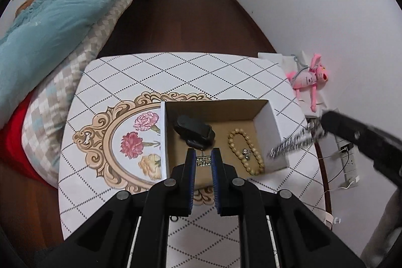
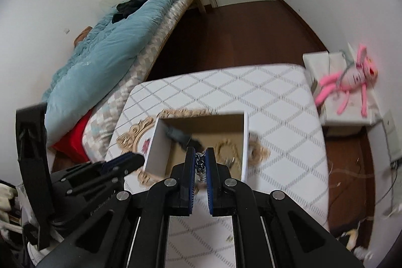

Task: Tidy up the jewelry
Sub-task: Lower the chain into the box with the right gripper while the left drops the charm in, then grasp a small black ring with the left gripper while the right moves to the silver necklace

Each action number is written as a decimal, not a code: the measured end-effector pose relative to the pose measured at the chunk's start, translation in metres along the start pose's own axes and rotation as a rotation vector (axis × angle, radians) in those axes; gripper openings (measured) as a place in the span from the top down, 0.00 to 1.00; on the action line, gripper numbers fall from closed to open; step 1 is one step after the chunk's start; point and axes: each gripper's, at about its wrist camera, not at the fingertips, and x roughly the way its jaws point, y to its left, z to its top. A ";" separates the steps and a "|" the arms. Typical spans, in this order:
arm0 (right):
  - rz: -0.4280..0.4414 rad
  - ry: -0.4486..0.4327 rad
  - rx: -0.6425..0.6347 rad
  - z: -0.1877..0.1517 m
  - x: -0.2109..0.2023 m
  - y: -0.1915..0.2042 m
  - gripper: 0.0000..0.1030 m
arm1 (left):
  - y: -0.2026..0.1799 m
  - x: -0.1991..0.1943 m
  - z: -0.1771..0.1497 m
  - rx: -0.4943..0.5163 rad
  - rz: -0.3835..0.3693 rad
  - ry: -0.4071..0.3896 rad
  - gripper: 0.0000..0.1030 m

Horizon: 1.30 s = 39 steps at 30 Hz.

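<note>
- A cardboard box (image 1: 266, 127), open at the top, sits on a table (image 1: 176, 72) covered with a diamond-pattern cloth, near the table's right edge and partly over a printed floral medallion (image 1: 130, 142).
- Inside the box, a black case (image 1: 194, 131) rests toward the left wall, a wooden bead bracelet (image 1: 245, 152) lies toward the right wall with a small silver charm (image 1: 245, 153) within its loop, and a rhinestone piece (image 1: 204, 161) lies on the box floor near the front.
- The left gripper (image 1: 203, 155) hangs over the front of the box, its blue-padded jaws parted with nothing between them; the rhinestone piece shows through the gap below.
- The right gripper (image 2: 200, 153) has its jaws clenched on a silver chain (image 2: 200, 162), which hangs between the pads just over the box's near edge; motion blur softens this view.
- In the left wrist view, the right gripper (image 1: 324, 121) enters from the table's right edge, and the chain (image 1: 294, 145) streaks in a blur over the box's right wall.
- Beyond the table's far right corner, a pink plush toy (image 1: 310, 82) lies on a white stand (image 2: 351, 112) by the wall.
- A bed with a blue quilt (image 1: 57, 14) runs along the left side of the room.
</note>
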 end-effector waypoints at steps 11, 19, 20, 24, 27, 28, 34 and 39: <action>-0.063 0.135 -0.049 0.051 0.081 -0.009 0.92 | 0.009 0.038 0.014 -0.047 0.007 0.108 0.87; 0.033 0.253 -0.018 0.068 0.119 0.001 0.92 | 0.027 0.027 0.023 -0.128 0.073 0.073 0.27; 0.040 0.275 -0.004 0.069 0.123 0.001 0.91 | 0.030 0.026 0.024 -0.131 0.089 0.073 0.26; 0.033 0.315 0.039 0.070 0.131 -0.007 0.61 | 0.035 0.023 0.025 -0.124 0.142 0.064 0.07; -0.007 0.289 0.042 0.067 0.123 -0.013 0.46 | 0.038 0.022 0.024 -0.112 0.188 0.048 0.02; -0.026 0.279 0.038 0.066 0.121 -0.015 0.42 | 0.038 0.023 0.023 -0.105 0.201 0.045 0.01; -0.281 0.198 -0.066 0.041 0.098 -0.020 0.07 | 0.032 0.028 0.011 -0.047 0.272 0.013 0.00; -0.353 0.212 -0.097 0.011 0.098 -0.026 0.02 | 0.029 0.031 0.005 -0.042 0.275 0.018 0.00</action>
